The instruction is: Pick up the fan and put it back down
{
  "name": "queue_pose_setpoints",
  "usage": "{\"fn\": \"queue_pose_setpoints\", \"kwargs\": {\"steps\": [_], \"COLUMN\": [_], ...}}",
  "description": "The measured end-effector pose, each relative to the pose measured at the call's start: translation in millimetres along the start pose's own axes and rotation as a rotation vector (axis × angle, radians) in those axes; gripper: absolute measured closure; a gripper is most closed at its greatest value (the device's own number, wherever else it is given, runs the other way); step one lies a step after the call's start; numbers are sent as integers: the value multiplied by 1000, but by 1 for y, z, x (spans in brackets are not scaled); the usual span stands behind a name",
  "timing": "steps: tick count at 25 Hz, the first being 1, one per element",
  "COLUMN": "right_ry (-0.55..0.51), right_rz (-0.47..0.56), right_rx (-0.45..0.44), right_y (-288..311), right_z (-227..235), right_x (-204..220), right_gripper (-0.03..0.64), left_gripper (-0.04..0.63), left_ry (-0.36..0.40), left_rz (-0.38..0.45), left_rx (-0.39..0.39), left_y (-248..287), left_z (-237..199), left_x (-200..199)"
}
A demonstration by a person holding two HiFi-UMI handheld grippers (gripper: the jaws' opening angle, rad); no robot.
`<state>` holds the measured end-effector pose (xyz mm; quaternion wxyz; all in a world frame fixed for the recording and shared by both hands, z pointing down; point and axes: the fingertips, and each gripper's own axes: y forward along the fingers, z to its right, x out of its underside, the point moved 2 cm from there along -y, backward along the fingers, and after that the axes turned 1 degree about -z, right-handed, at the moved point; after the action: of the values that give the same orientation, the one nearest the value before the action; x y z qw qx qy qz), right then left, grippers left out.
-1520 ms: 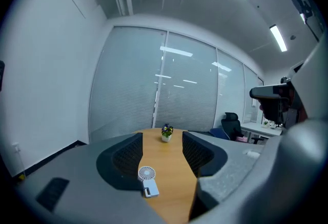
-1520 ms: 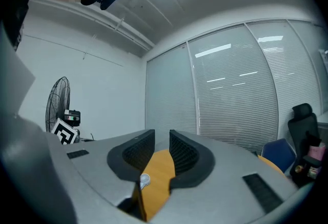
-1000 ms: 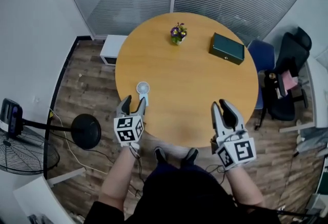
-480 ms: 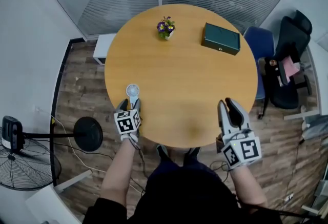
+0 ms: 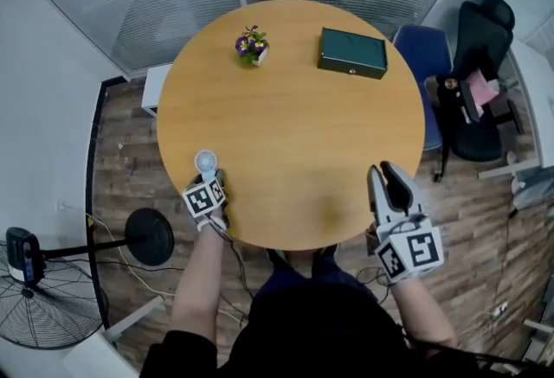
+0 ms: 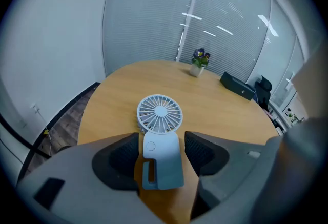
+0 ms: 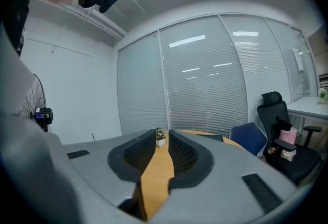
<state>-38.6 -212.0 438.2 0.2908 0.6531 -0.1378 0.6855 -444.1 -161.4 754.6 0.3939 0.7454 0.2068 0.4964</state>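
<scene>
- Your left claw (image 5: 210, 183) has come down since a second ago. Then it was held above the near left edge of the worktop (image 5: 294, 117), with the fan (image 5: 205, 162) beyond its tips. Now it sits low over the fan's handle.
- Left claw state: the jaws are apart and have just been opening. In the left gripper view the fan's pale blue handle lies between them, and a thin strip of worktop shows on either side of it. The pads bracket the handle without pressing on it.
- The fan lies flat on the worktop close to the near left edge, in the same spot as in the earlier frames. Its round white grille points to the far side, just past the claw tips, and its handle points toward you.
- Your right claw (image 5: 387, 182) is over the near right rim of the worktop, much as before. It is tilted only slightly down.
- Right claw state: the jaws stand a narrow gap apart. The right gripper view shows only bare worktop between them and nothing is held.
- The small flower pot (image 5: 251, 46) and the dark green box (image 5: 352, 53) are at the far side of the worktop, well apart from both claws. Neither has shifted on the worktop.
- The head view has swung since the earlier frame: the worktop now sits higher and further left in it.
- A pedestal fan (image 5: 52, 316) stands on the floor at near left, and a black chair (image 5: 485, 65) is at far right.
</scene>
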Motion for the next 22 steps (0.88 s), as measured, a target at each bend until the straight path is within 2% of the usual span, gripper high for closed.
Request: {"fn": "queue_pose_setpoints", "kwargs": {"steps": [10,14,18,22], "right_ry": [4,5,5,6], "right_rz": [2,11,18,19], "right_rx": [29,22,23,26], "right_y": [-7,-10,-17,-22], "right_z": [22,23,23,24], "right_x": [2,-2,-4,-4], "right_gripper": [534,534,534,535], "left_gripper": [328,376,380,381], "left_ry": [12,29,21,-4], "left_rz": [-31,-31,-39,-24], "left_rx": [-71,-99,-83,-28], "left_y": [11,8,4,0], "left_z": [-1,-2,-1,1], "left_x": [8,9,12,13]}}
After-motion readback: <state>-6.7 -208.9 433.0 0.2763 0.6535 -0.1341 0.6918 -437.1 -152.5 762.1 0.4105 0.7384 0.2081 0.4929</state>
